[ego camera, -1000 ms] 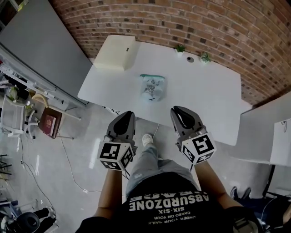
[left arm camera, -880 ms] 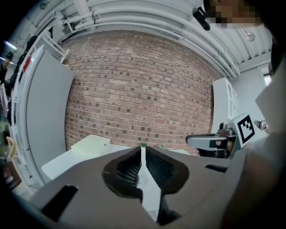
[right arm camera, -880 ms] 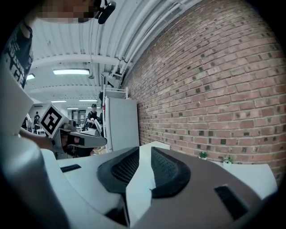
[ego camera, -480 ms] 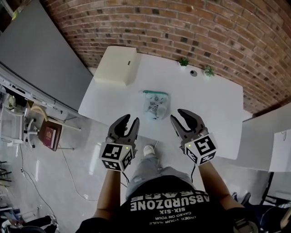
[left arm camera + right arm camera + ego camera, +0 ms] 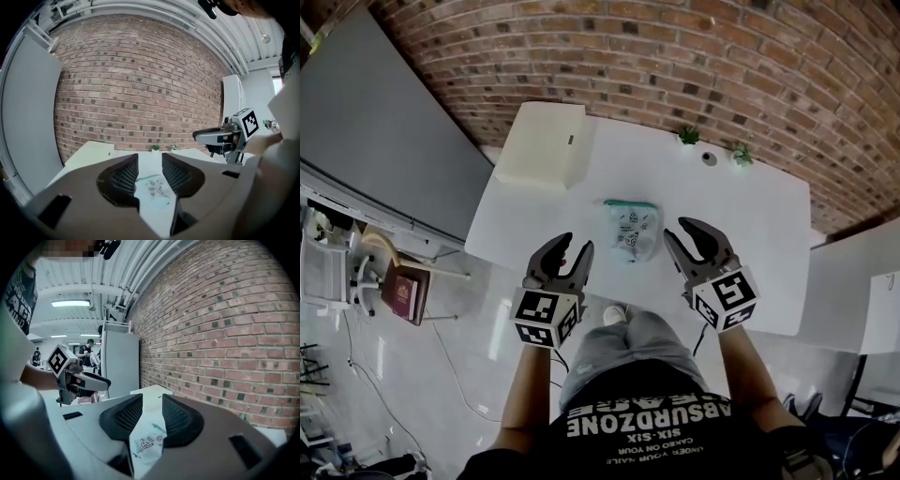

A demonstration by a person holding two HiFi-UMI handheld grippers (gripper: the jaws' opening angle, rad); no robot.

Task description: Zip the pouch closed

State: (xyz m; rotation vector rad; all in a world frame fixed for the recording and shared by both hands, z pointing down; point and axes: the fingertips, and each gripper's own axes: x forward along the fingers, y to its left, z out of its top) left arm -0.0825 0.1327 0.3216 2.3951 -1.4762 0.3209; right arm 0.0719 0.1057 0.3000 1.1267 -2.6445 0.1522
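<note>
Here the left gripper [image 5: 577, 242] and the right gripper [image 5: 677, 229] hover either side of the pouch [image 5: 633, 230] on the worktop [image 5: 750, 216], their jaws just opening wide with nothing between them.

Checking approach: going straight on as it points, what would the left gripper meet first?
Probably the pouch on the table, seen ahead between the left gripper's empty jaws, which have just been opening; depth unclear.

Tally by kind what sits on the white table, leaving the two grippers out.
Pouch: 1
Small potted plants: 2
Cream box: 1
Small dark round object, too small to identify: 1
Total: 5
</note>
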